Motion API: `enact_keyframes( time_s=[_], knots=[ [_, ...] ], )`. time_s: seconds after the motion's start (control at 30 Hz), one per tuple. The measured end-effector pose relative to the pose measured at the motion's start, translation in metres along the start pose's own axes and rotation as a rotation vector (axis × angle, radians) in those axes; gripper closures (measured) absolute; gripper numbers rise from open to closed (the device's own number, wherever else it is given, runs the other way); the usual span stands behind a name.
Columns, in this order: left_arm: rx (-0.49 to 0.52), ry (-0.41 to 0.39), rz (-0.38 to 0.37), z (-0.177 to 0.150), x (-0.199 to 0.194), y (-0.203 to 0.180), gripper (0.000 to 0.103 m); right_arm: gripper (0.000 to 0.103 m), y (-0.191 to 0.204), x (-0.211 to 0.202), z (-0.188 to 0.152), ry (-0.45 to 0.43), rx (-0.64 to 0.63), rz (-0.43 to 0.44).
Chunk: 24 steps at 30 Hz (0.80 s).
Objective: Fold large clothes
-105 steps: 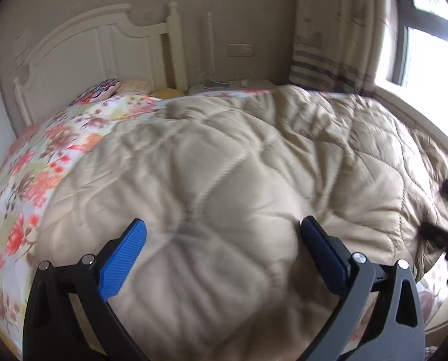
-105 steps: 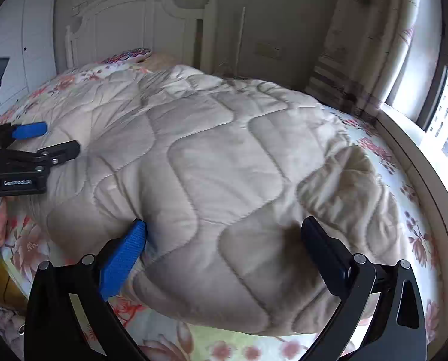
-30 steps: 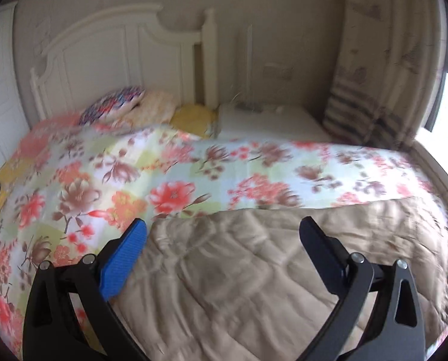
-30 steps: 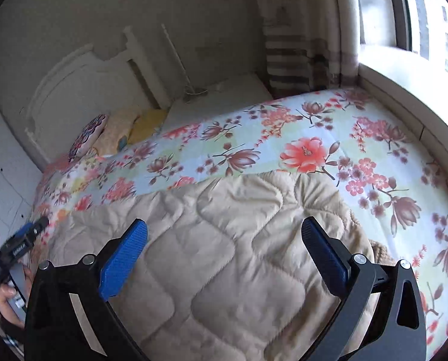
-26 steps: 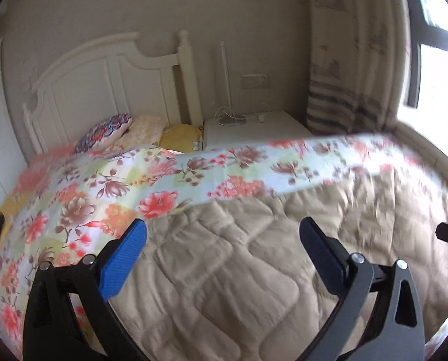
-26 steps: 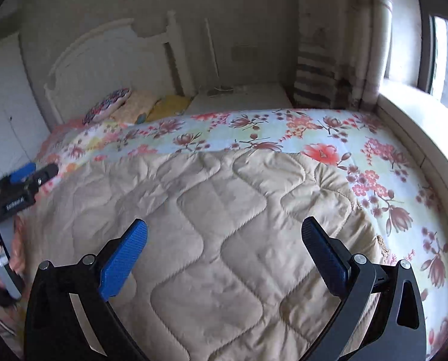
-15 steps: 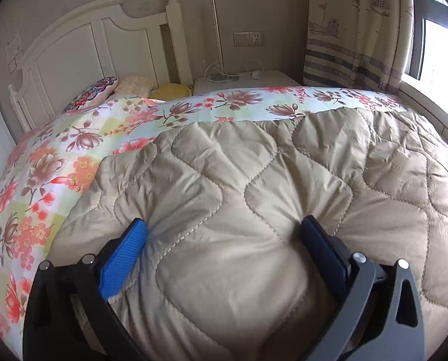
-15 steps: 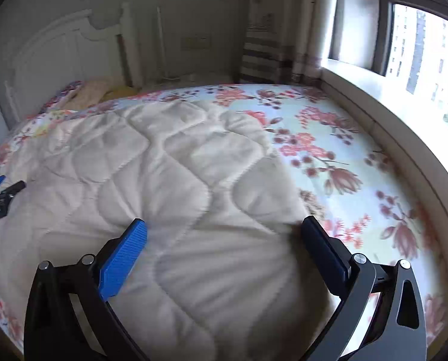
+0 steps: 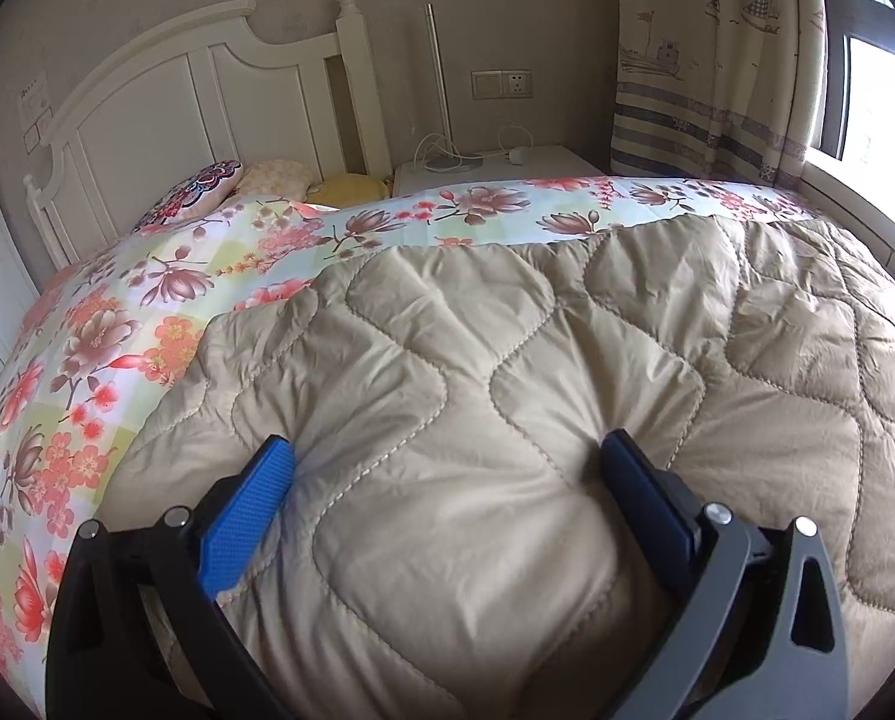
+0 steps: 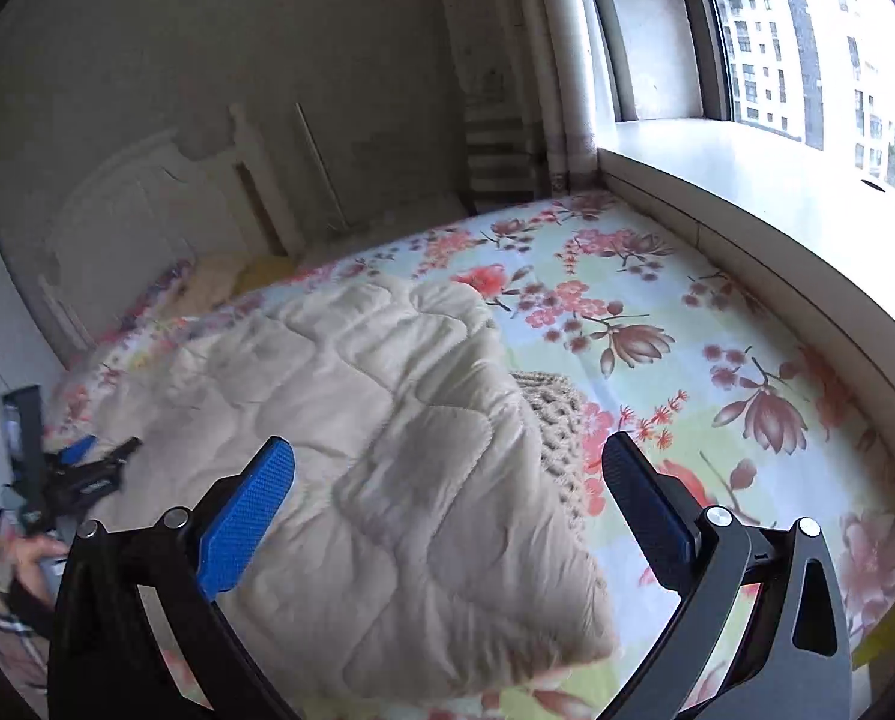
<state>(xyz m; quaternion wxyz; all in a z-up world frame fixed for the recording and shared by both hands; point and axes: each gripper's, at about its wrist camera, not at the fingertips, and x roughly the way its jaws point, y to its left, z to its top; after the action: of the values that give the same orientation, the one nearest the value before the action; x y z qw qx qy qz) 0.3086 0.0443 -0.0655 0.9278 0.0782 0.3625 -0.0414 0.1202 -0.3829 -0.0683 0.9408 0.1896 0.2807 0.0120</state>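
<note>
A large beige quilted comforter [image 9: 537, 396] lies folded on a bed with a floral sheet [image 9: 147, 312]. My left gripper [image 9: 447, 480] is open, its blue-padded fingers pressed into the quilt near its front edge with a bulge of quilt between them. In the right wrist view the comforter [image 10: 357, 420] fills the left half of the bed and a knitted beige piece [image 10: 555, 420] shows under its right edge. My right gripper [image 10: 447, 480] is open above the quilt's right edge and holds nothing. The left gripper [image 10: 87, 468] shows at far left.
A white headboard [image 9: 207, 108] and pillows [image 9: 207, 180] stand at the far end. A white nightstand [image 9: 495, 165] with cables is beside it. A curtain [image 9: 711, 60] and a window sill [image 10: 747, 192] run along the right side of the bed.
The quilt has been brought down flatter on the bed. My left gripper has sunk into its front edge. My right gripper has swung right, off the quilt's middle to its right edge.
</note>
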Motion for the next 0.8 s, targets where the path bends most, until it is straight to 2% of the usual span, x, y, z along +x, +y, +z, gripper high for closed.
enact_keyframes(
  time_s=[0.1, 0.27, 0.37, 0.43, 0.5, 0.6, 0.8],
  knots=[
    [-0.004, -0.004, -0.001, 0.0, 0.0, 0.001, 0.002, 0.005, 0.0, -0.024, -0.027, 0.028, 0.051, 0.118],
    [-0.004, -0.005, 0.0, -0.001, 0.0, 0.001, 0.002, 0.005, -0.002, -0.025, -0.08, 0.178, 0.114, 0.17],
    [-0.004, -0.004, -0.001, -0.001, 0.0, 0.001, 0.002, 0.005, -0.005, -0.01, -0.086, 0.203, 0.146, 0.144],
    [-0.004, -0.003, -0.001, -0.001, 0.0, 0.001, 0.002, 0.005, -0.004, 0.005, -0.084, 0.227, 0.163, 0.17],
    [-0.004, -0.001, -0.004, -0.001, 0.0, 0.001, 0.002, 0.005, 0.001, 0.023, -0.08, 0.246, 0.175, 0.154],
    [-0.006, 0.007, -0.013, -0.001, 0.002, 0.001, 0.002, 0.004, 0.01, 0.05, -0.071, 0.222, 0.197, 0.136],
    [-0.003, 0.018, -0.02, 0.0, 0.005, 0.002, 0.002, 0.004, 0.011, 0.079, -0.06, 0.043, 0.391, 0.054]
  ],
)
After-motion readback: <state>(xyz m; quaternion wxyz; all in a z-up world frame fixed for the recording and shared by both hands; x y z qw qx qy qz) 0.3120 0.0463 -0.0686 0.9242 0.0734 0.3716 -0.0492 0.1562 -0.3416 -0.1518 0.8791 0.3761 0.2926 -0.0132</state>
